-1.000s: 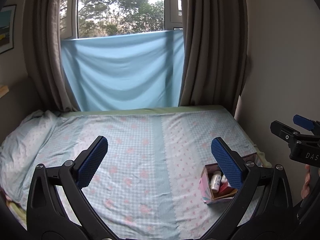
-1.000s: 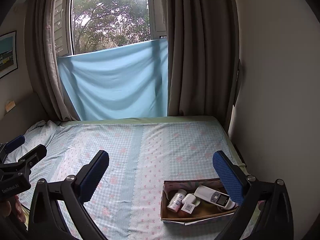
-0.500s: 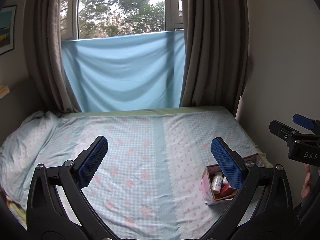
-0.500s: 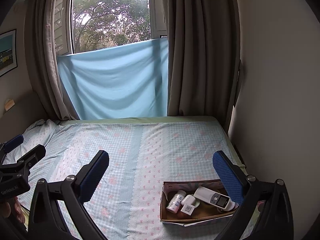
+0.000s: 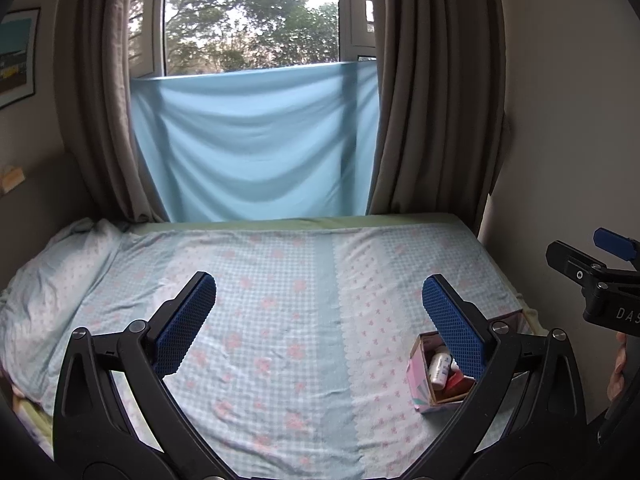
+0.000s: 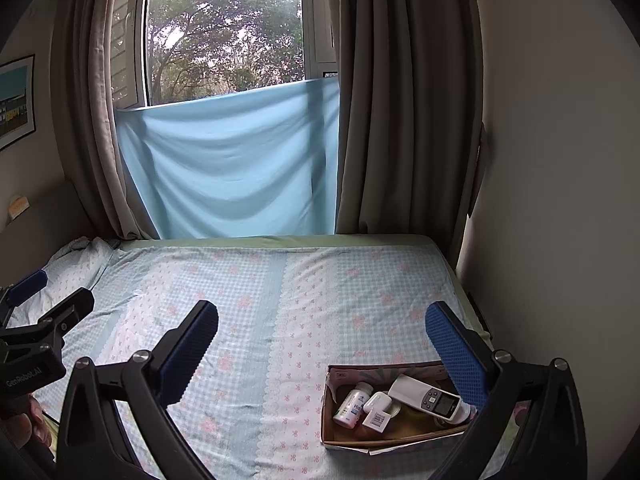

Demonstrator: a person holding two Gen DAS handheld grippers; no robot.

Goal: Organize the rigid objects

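A small open cardboard box stands on the bed at the near right. In it lie a white pill bottle, a small white bottle and a white handheld device with a screen. The box also shows in the left wrist view, partly behind my right finger. My left gripper is open and empty above the bed. My right gripper is open and empty above the bed, left of and behind the box.
The bed has a blue and pink checked sheet and a pillow at the left. A wall runs along the right edge. Curtains and a blue cloth hang over the window behind.
Both grippers have drifted slightly back and up; the box sits a little lower and farther in the views. Both stay open and empty.
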